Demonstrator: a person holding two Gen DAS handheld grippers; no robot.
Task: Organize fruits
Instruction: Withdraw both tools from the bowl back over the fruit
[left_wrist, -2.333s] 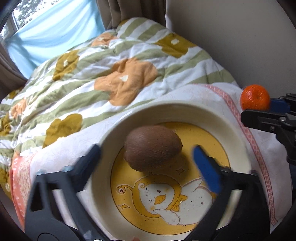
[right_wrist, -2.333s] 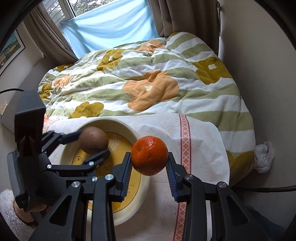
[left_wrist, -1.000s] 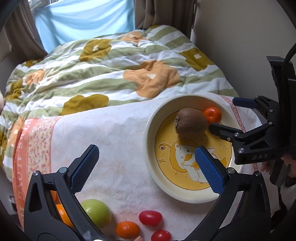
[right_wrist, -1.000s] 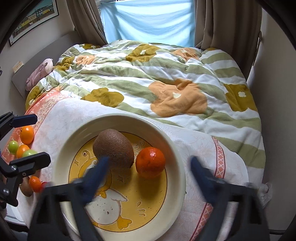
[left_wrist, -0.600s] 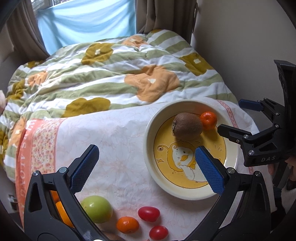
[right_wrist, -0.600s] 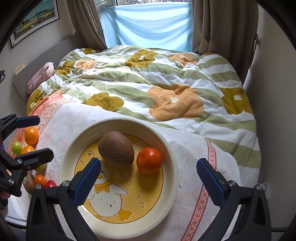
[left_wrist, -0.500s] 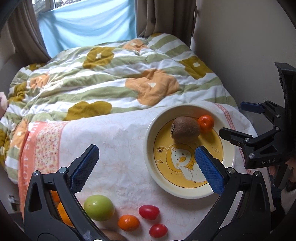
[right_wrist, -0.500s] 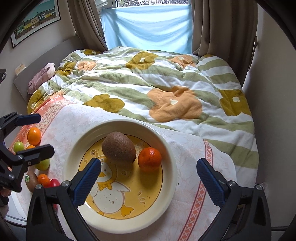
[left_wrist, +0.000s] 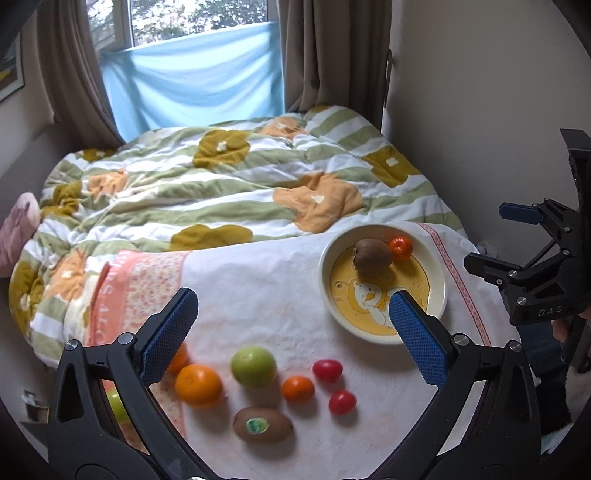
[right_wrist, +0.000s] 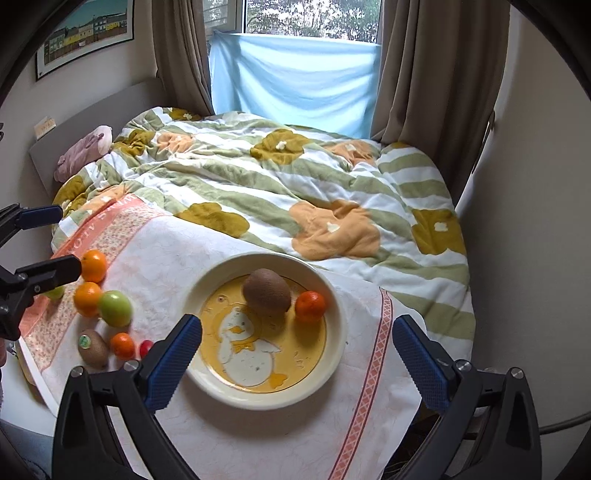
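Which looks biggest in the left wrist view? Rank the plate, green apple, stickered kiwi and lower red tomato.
1. Plate
2. Stickered kiwi and green apple: too close to rank; the kiwi is nearer the camera.
3. Lower red tomato

Ahead of me a floral quilt (right_wrist: 280, 184) fills mid-frame; blue cloth (right_wrist: 295, 77) hangs top centre; framed picture (right_wrist: 85, 33) upper left.

I'm seeing a brown kiwi (right_wrist: 266, 291) and a small mandarin (right_wrist: 310, 306) sitting side by side, touching, in the cream plate (right_wrist: 332, 354) with its yellow duck picture. Left of the plate, loose fruit is lying on the cloth: a stickered kiwi (left_wrist: 263, 424), green apple (left_wrist: 253, 366), oranges (left_wrist: 198, 385) and two red tomatoes (left_wrist: 327, 370).
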